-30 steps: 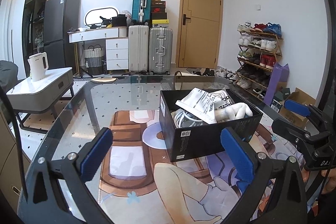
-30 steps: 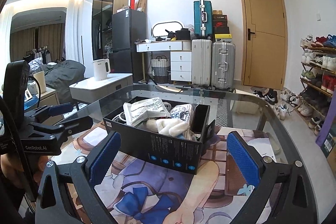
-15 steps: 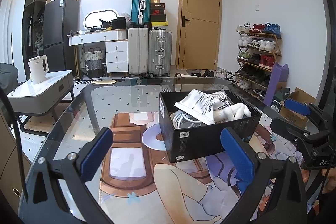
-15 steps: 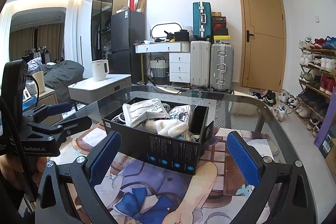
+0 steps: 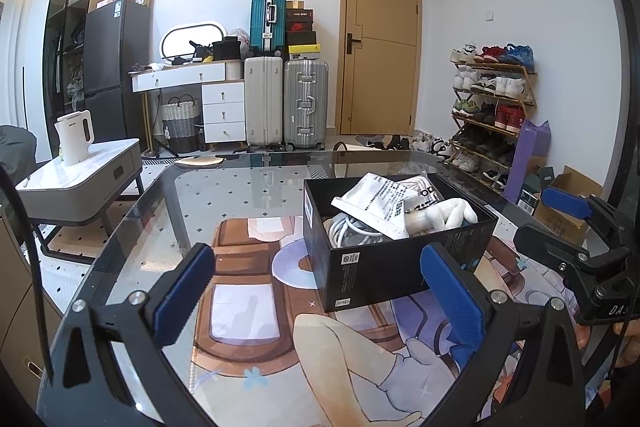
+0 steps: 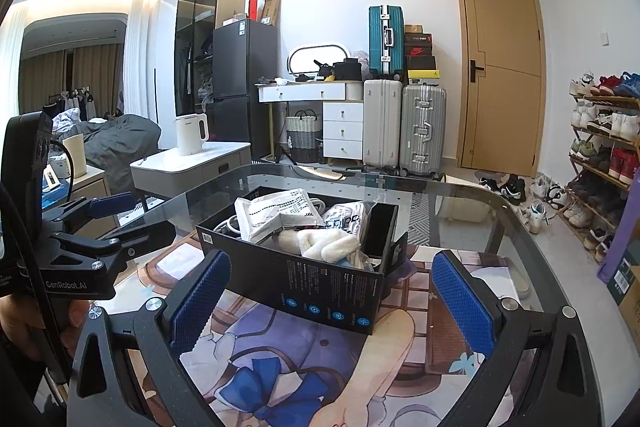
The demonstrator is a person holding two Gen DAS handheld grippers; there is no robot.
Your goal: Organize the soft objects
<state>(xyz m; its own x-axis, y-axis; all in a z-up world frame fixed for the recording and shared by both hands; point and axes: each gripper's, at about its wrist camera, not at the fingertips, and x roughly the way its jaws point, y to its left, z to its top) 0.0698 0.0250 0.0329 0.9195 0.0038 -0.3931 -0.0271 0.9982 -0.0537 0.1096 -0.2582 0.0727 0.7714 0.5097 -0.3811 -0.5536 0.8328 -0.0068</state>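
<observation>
my left gripper (image 5: 316, 291) and my right gripper (image 6: 332, 301) both hover above the glass table (image 5: 224, 195) with jaws spread wide and nothing between the blue pads. the black box (image 5: 384, 263) sits on the printed mat (image 5: 248, 291), between the two grippers, and it holds the soft things: a white plush toy (image 5: 448, 213), a white printed pouch (image 5: 376, 205), a coiled white cable (image 5: 352, 229) and a second printed packet (image 6: 346, 223).

i judge the step in hand to be reaching in for one soft item. to do it well i should come down from above, clear of the box walls, and close on the bulk of the plush rather than a thin limb, so it does not slip or drag the pouch out with it.

the box's long axis runs away from the left camera toward the far right. the plush lies roughly along the near wall as the right wrist view shows it, flopped on its side.
</observation>
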